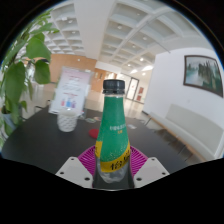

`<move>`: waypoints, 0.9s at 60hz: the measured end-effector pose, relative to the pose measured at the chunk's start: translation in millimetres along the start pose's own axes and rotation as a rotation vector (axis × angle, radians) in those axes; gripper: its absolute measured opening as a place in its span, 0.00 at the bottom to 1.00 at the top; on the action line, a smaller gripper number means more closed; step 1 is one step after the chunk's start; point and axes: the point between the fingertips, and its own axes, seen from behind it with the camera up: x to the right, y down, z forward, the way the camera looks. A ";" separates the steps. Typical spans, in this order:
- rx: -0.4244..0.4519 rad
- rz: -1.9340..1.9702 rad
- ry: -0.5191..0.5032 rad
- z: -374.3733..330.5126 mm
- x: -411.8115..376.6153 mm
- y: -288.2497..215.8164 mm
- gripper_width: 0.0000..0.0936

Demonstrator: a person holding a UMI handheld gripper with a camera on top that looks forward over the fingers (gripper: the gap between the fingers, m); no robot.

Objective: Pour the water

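You're gripping the bottle (114, 132) low down, gripper (113, 163) fingers closed on its base. Cap looks on, so nothing's pouring yet. The cup (66, 121) is sitting well apart; tilting that top-heavy bottle risks slippage.

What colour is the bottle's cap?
Dark, nearly black, on the green bottle; gripper view shows it.
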 end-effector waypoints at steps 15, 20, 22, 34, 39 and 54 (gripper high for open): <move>0.076 -0.365 0.364 109.9 127.9 -111.0 0.44; 0.152 -0.573 0.445 142.2 109.4 -173.1 0.44; 0.193 -0.670 0.465 147.3 129.6 -194.6 0.44; 0.489 -1.362 0.518 182.6 16.9 -281.7 0.44; 0.571 -1.580 0.510 192.6 -31.0 -277.3 0.44; 0.689 -1.909 0.445 207.9 -115.7 -228.7 0.44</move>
